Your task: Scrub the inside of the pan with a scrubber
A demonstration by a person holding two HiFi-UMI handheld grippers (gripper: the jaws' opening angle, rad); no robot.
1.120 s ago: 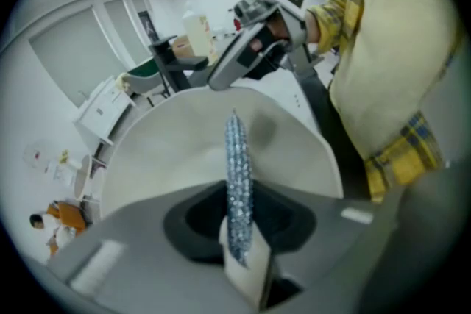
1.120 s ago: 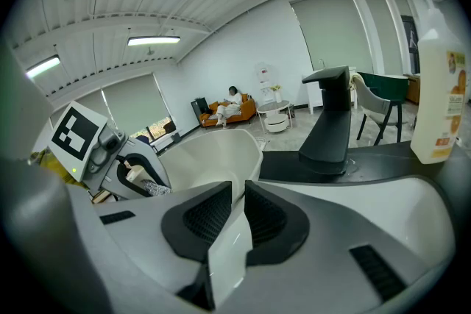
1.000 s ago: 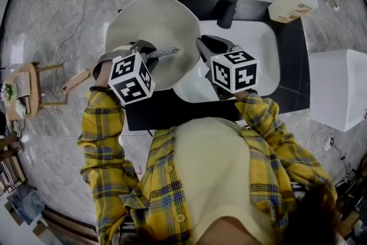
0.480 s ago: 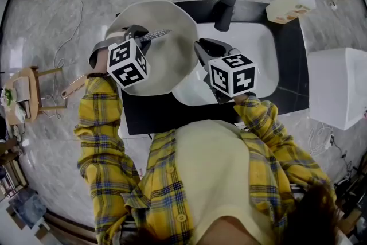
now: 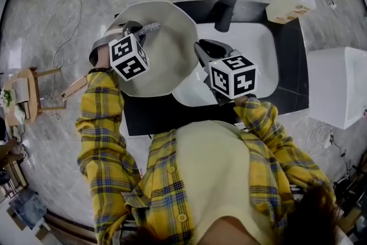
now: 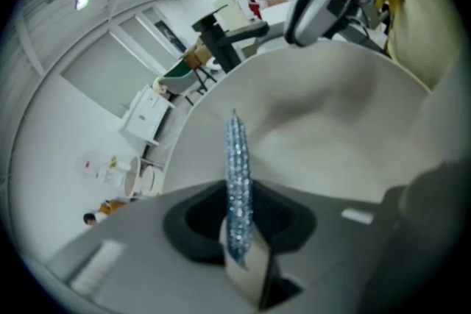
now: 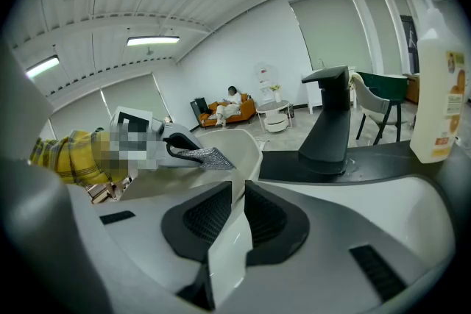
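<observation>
Head view: the pan (image 5: 166, 60) overlaps the left end of the white sink (image 5: 258, 46), which is set in a black counter (image 5: 295, 60). My left tongs (image 5: 139, 30) reach over the pan's far-left rim, clamped on the scrubber (image 5: 152, 27), which lies inside the pan just under that rim. My right tongs (image 5: 200, 49) bite the pan's right rim. A black faucet (image 5: 227, 0) stands just behind the pan, and a bottle (image 5: 291, 4) well to its right. Grey marble floor (image 5: 57, 20) runs all round, with cables on it left of the pan.

Left gripper view: the glittery scrubber, seen edge-on, is pinched between my jaws and points at the pan's pale inner wall. I cannot tell whether it touches. Beyond the pan's rim is a white-walled room.

Right gripper view: my jaws are closed on the pan's thin rim. Far beyond the pan are an orange sofa (image 7: 237, 112) and strip lights (image 7: 152, 40) on a ribbed ceiling.
</observation>
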